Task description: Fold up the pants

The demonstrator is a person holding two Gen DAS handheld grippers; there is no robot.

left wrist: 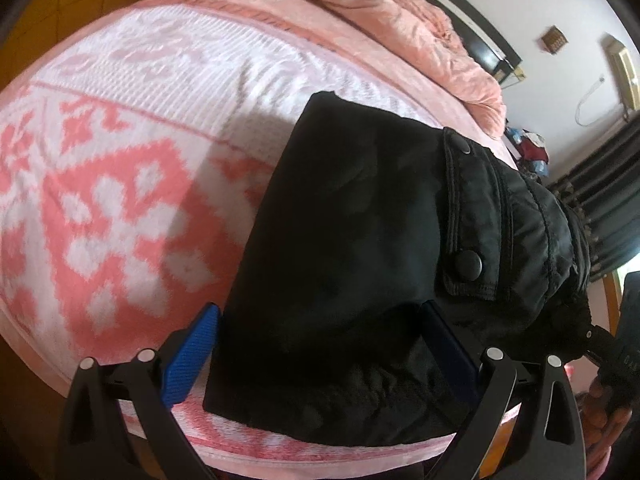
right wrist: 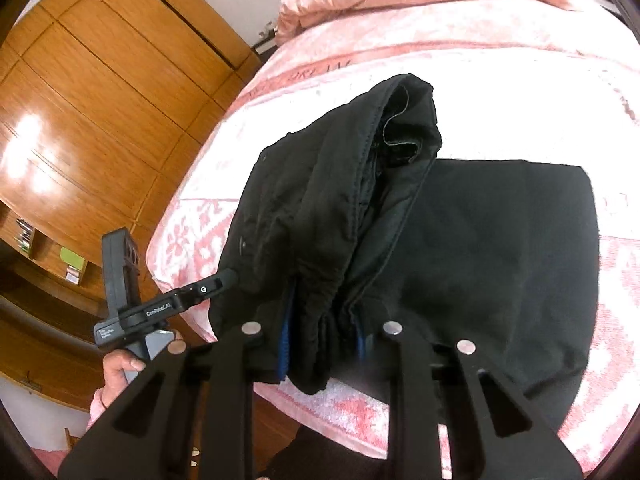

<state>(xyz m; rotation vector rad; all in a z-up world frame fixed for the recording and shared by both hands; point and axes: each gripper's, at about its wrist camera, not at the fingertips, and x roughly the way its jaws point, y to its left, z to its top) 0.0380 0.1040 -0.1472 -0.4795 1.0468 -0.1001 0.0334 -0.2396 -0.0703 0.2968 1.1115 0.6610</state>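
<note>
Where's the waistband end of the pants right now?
Right wrist view: the waistband end is bunched in the right claw, lifted over the flat folded pants at the bed's near edge.

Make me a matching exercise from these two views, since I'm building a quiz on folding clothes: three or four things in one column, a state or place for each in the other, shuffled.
Things:
1. right gripper
2. left gripper
3. black pants
4. pink quilt

States or places:
A. bunched up at the far end of the bed
B. shut on a lifted bunch of black cloth
C. open, fingers either side of the cloth
D. partly folded on the patterned blanket

Pairs: 1-B, 2-C, 3-D, 4-A
</note>
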